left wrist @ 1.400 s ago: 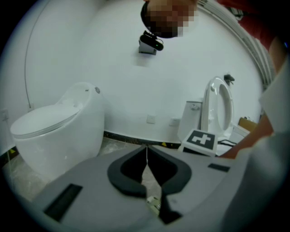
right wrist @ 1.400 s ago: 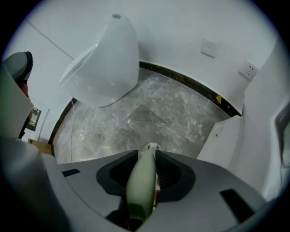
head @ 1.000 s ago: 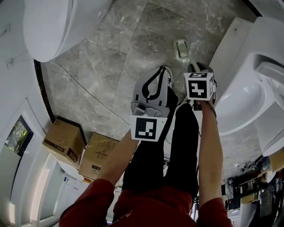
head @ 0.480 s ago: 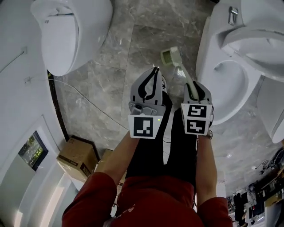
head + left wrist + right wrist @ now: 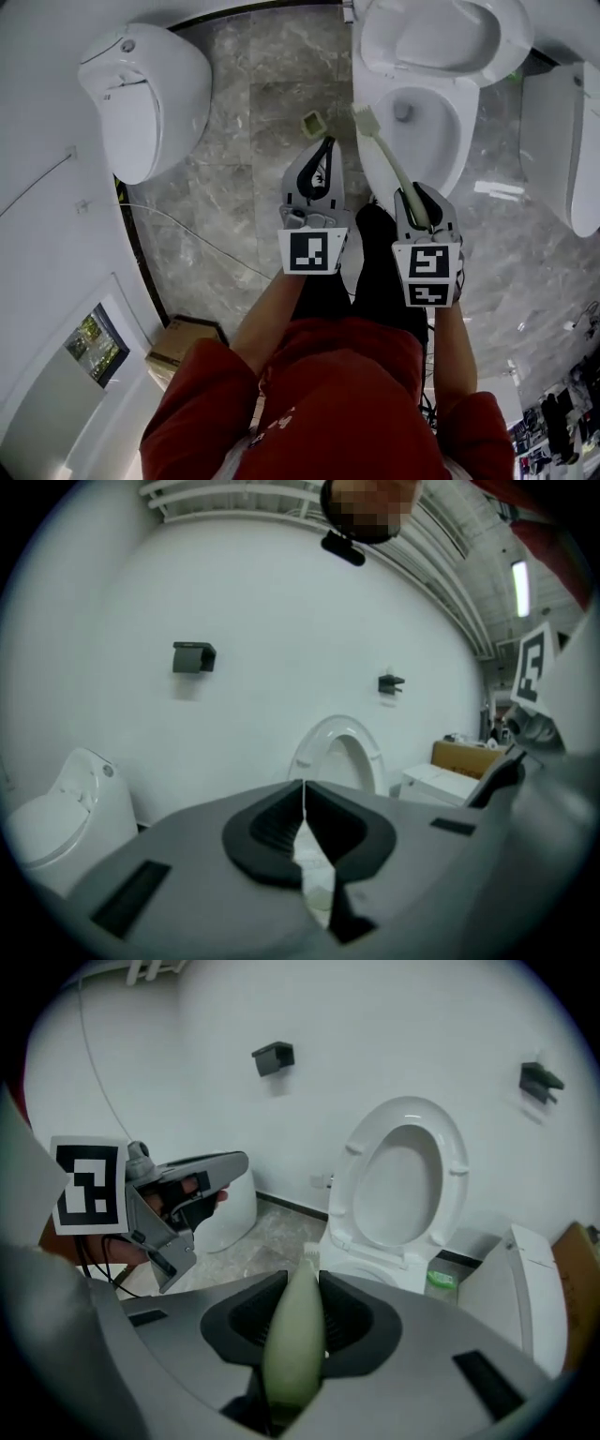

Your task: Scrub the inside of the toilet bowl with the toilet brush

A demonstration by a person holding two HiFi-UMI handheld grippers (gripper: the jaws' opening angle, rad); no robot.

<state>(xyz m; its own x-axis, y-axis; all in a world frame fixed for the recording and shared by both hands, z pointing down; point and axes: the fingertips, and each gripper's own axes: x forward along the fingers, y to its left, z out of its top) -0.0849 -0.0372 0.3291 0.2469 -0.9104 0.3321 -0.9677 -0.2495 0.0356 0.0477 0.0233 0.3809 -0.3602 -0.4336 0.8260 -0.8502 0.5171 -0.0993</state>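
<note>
1. Now squared up to the toilet bowl (image 5: 427, 131): at 1 o'clock in the head view, versus the 3 o'clock edge a second ago.
2. Right gripper (image 5: 419, 199): clamps the toilet brush (image 5: 389, 161) by its handle, same grip as before.
3. Brush head: over the bowl's near rim, toward 11 o'clock from the grip; earlier over bare floor.
4. Left gripper (image 5: 322, 159): clenched on nothing, at 9 o'clock of the right.
5. Small holder (image 5: 312, 124): on the floor, at 12 o'clock of the left gripper.
6. Reads as approach done; scrubbing not yet begun. Calls for lowering the head into the bowl.
</note>
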